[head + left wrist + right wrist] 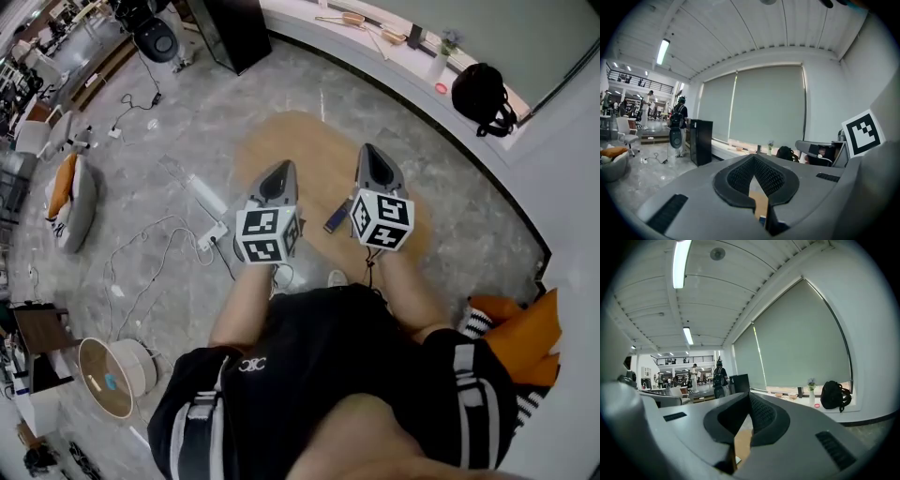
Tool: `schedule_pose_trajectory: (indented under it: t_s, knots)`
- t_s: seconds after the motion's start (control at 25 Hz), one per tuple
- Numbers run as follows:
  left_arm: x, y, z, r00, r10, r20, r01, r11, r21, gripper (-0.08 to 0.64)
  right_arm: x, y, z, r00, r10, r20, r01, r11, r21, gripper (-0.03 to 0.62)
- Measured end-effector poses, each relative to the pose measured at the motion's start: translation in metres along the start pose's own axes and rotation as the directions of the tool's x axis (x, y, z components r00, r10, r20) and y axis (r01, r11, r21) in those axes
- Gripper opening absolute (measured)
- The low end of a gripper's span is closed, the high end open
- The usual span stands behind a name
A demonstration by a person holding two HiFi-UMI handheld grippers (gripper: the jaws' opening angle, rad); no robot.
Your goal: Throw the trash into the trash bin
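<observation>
Bottom of the head view: person in a black shirt (pixel 319 375), both forearms reaching forward. The left gripper (pixel 280 167) and right gripper (pixel 371 152) are side by side, apart, each with its black-and-white marker cube (pixel 267 234) at the rear, both pointing up-frame over the floor.

Left gripper view: grey jaws with black ribbed pads (pixel 774 177) meet at the tip and hold nothing. Only floor shows through the gap behind the tip. Right gripper view: same, the right gripper (pixel 749 395) has its jaws together and is empty.

A small dark blue rectangular item (pixel 337 216) lies on the floor at frame centre between the two grippers, touching neither. It is also visible through the left jaw gap (pixel 761 219). Cannot tell if it is the trash. It sits on a tan oval floor patch (pixel 309 141) set in grey marble flooring (pixel 187 131).

Left of centre there is a white power strip (pixel 212 234) with loose cables. At lower left stands a round white drum with a wood-coloured top (pixel 112 375); cannot tell if it is the bin. An orange cushion (pixel 525 337) is at lower right.

Farther off, a tall black cabinet (pixel 234 33) stands at top centre. A white curved ledge (pixel 394 56) runs along the top right, with a black backpack (pixel 480 94) on it.
</observation>
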State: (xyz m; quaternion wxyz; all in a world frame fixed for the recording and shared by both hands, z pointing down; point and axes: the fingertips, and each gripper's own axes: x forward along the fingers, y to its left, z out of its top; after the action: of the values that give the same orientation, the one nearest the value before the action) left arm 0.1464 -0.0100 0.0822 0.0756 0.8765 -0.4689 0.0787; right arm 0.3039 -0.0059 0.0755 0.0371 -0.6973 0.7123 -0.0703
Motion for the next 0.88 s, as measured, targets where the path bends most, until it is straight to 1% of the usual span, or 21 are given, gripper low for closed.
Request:
schedule_pose_trajectory:
  t_s: [0.16,0.32,0.44,0.52,0.56,0.76,0.8,0.88]
  knots:
    - [0.016,0.008,-0.010,0.999,-0.040,-0.035,0.039,0.999,-0.016,0.005,0.008,-0.010,-0.017,0.997,-0.067,-0.032,0.067,0.998,0.004,0.011]
    - [0.032,0.008,-0.035,0.993,-0.080,-0.086,0.079,0.997,-0.017,0.005,0.012,-0.026,-0.046,0.988,-0.127,-0.083,0.129,0.992,0.016,0.011]
    - [0.043,0.008,-0.061,0.984,-0.098,-0.149,0.097,0.995,-0.016,0.005,0.015,-0.038,-0.075,0.975,-0.171,-0.141,0.178,0.983,0.038,0.011]
    - [0.052,0.013,-0.081,0.977,-0.107,-0.183,0.104,0.994,-0.027,0.005,0.021,-0.042,-0.101,0.965,-0.180,-0.191,0.195,0.979,0.060,0.011]
    - [0.055,0.017,-0.092,0.974,-0.112,-0.199,0.107,0.994,-0.036,0.004,0.024,-0.042,-0.117,0.958,-0.182,-0.221,0.202,0.977,0.071,0.026]
    - [0.074,0.037,-0.155,0.948,-0.132,-0.289,0.113,0.990,-0.082,0.005,0.038,-0.046,-0.206,0.903,-0.212,-0.375,0.270,0.956,0.111,0.087]
    - [0.081,0.042,-0.170,0.943,-0.134,-0.304,0.112,0.990,-0.087,0.005,0.044,-0.049,-0.227,0.889,-0.216,-0.404,0.284,0.952,0.116,0.095]
    - [0.092,0.050,-0.200,0.933,-0.131,-0.335,0.104,0.990,-0.098,0.005,0.050,-0.054,-0.274,0.852,-0.220,-0.475,0.316,0.940,0.130,0.103]
